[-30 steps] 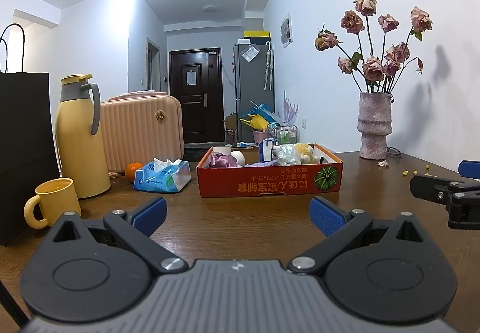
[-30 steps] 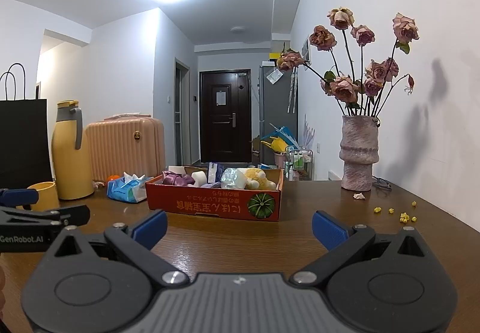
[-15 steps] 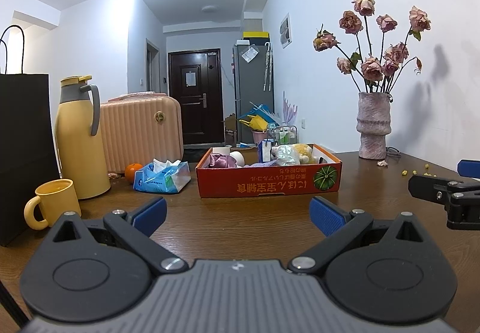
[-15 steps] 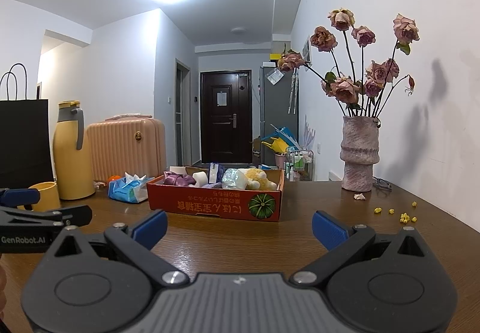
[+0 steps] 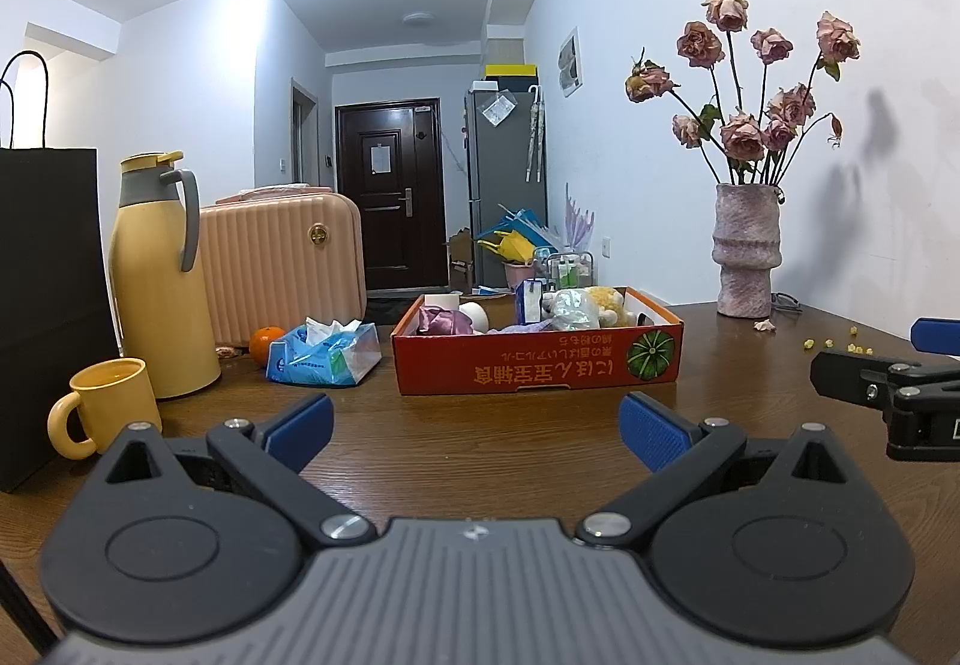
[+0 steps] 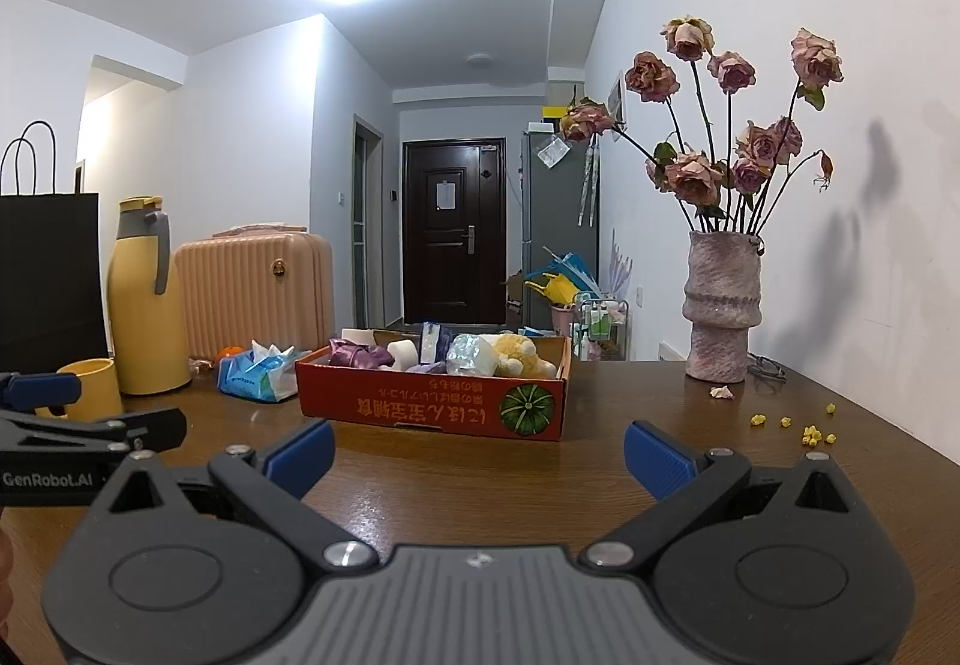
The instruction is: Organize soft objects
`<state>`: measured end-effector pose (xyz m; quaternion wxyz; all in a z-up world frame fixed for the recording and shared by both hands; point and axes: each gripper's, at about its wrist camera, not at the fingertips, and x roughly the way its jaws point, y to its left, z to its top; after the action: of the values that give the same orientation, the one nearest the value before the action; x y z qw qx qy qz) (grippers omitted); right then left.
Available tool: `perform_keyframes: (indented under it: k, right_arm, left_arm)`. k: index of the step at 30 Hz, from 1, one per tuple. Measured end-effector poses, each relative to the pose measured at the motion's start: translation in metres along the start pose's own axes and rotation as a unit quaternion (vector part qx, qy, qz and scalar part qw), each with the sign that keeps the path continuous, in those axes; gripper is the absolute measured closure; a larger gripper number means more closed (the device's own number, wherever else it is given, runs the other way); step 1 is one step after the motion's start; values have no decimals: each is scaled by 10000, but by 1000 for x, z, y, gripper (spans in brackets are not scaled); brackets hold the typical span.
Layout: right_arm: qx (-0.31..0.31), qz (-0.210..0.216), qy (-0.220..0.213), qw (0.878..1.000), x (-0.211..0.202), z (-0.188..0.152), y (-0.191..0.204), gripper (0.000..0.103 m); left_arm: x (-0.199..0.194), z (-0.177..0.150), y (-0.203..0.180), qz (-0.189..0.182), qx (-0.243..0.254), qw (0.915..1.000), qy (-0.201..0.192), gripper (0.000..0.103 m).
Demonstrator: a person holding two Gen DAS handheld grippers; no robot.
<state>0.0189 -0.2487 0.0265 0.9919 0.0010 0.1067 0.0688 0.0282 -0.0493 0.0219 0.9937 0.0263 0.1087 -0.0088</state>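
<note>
A red cardboard box (image 5: 534, 362) (image 6: 432, 404) stands on the brown table. It holds soft things: a purple cloth (image 5: 444, 318) (image 6: 357, 352), a yellow plush toy (image 5: 606, 302) (image 6: 519, 353), a clear wrapped bundle (image 6: 471, 354) and a white roll (image 6: 401, 350). A blue tissue pack (image 5: 327, 353) (image 6: 258, 374) lies left of the box. My left gripper (image 5: 474, 428) is open and empty, short of the box. My right gripper (image 6: 477, 452) is open and empty, also short of it. Each gripper shows at the edge of the other's view.
At the left stand a yellow thermos (image 5: 159, 275), a yellow mug (image 5: 105, 404), a black paper bag (image 5: 42, 293), a pink suitcase (image 5: 282, 257) and an orange (image 5: 266, 341). A vase of dried roses (image 6: 723, 305) stands far right, with yellow crumbs (image 6: 810, 428) near it.
Almost nothing has moved. Both grippers stay open and hover in place with only a slight drift.
</note>
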Motion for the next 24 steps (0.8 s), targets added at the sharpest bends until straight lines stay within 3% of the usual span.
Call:
perform_keyframes:
  k: [24]
  right_arm:
    - [-7,-1,3,10000,1,-1,1,0]
  left_arm:
    - [-2,-1,1,-46,-6,10000,-39,0]
